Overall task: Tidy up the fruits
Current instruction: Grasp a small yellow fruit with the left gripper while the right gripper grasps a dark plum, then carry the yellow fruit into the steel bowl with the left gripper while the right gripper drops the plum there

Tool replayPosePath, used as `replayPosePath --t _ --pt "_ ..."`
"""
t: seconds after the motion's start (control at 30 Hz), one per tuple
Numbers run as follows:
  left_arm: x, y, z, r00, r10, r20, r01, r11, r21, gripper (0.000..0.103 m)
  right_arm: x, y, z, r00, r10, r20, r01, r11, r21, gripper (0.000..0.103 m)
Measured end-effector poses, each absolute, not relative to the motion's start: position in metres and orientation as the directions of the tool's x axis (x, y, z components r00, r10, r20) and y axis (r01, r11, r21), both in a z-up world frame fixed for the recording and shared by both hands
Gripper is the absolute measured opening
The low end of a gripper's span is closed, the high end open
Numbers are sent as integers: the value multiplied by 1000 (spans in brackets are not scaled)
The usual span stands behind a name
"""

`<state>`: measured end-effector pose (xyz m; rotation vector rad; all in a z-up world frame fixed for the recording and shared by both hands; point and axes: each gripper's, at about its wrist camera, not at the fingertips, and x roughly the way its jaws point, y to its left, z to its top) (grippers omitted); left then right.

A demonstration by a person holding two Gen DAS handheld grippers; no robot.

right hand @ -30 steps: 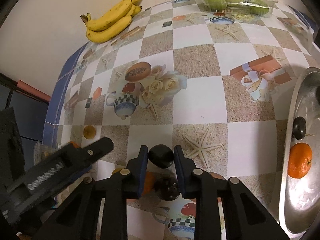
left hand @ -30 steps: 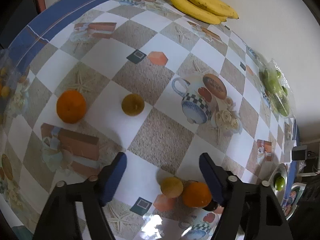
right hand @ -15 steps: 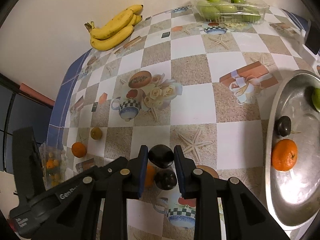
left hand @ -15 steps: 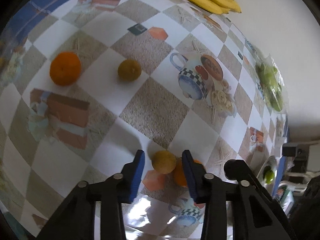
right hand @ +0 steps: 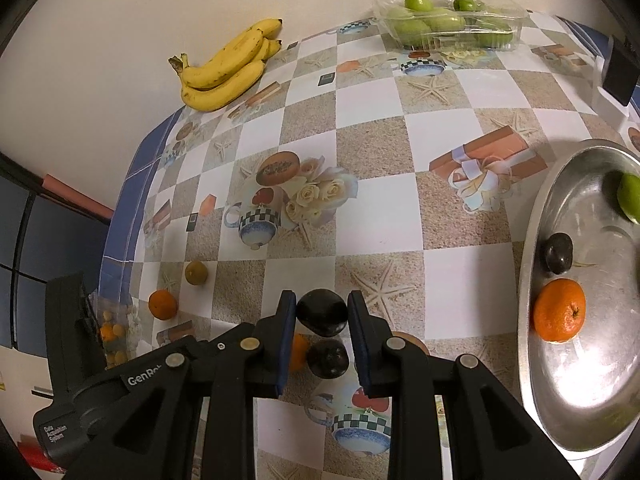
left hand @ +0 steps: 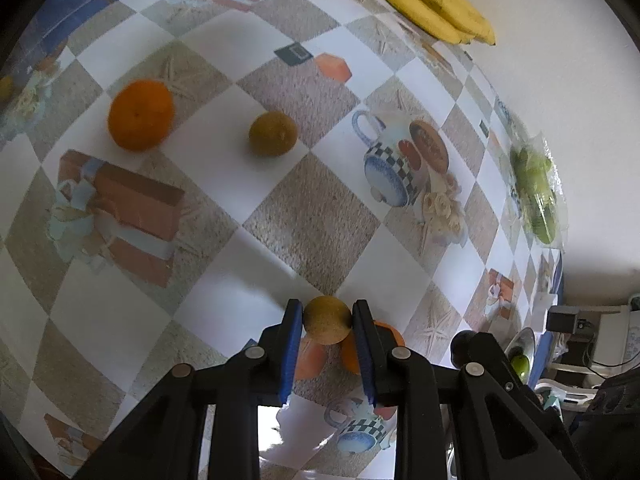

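Left wrist view: the left gripper point(left hand: 327, 322) has just been closing, and its blue-padded jaws now clamp a small round brownish-yellow fruit point(left hand: 327, 325) from both sides, low over the checkered tablecloth point(left hand: 312, 208) printed with gift boxes, teapots and starfish. Just behind that fruit, partly hidden by the right-hand finger, lies a round orange mandarin point(left hand: 386, 330). Farther out on the cloth sit a second orange mandarin point(left hand: 141, 114) and, near it to the right, a second brownish-yellow fruit point(left hand: 273, 133), the two apart from each other. A bunch of yellow bananas point(left hand: 434, 0) lies at the far edge against the pale wall.

In the right wrist view, the right gripper point(right hand: 322, 312) has its jaws drawn narrow on a glossy dark, nearly black rounded fruit point(right hand: 322, 312), held above the cloth. Directly beneath it on the table rests another dark fruit point(right hand: 329, 358) of the same kind. To the right stands an oval silver metal tray point(right hand: 532, 264), which holds a third dark fruit point(right hand: 558, 253), an orange mandarin with a stem dimple point(right hand: 559, 310) just beside it, and a green fruit point(right hand: 629, 198) at the tray's far side, cut by the frame edge. A clear plastic clamshell of green fruits point(right hand: 448, 20) sits at the far end of the table, well apart from the bananas. The black body of the left gripper fills the lower left of this view.
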<state>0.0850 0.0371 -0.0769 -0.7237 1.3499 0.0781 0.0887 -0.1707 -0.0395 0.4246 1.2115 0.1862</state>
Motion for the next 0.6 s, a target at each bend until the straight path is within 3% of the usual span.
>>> replayPosePath --t 0.6 --pt "94 23 -27 401 -241 -884 -373 838 -398 27 77 -225 -31 381 288 -878 191 905 380 27"
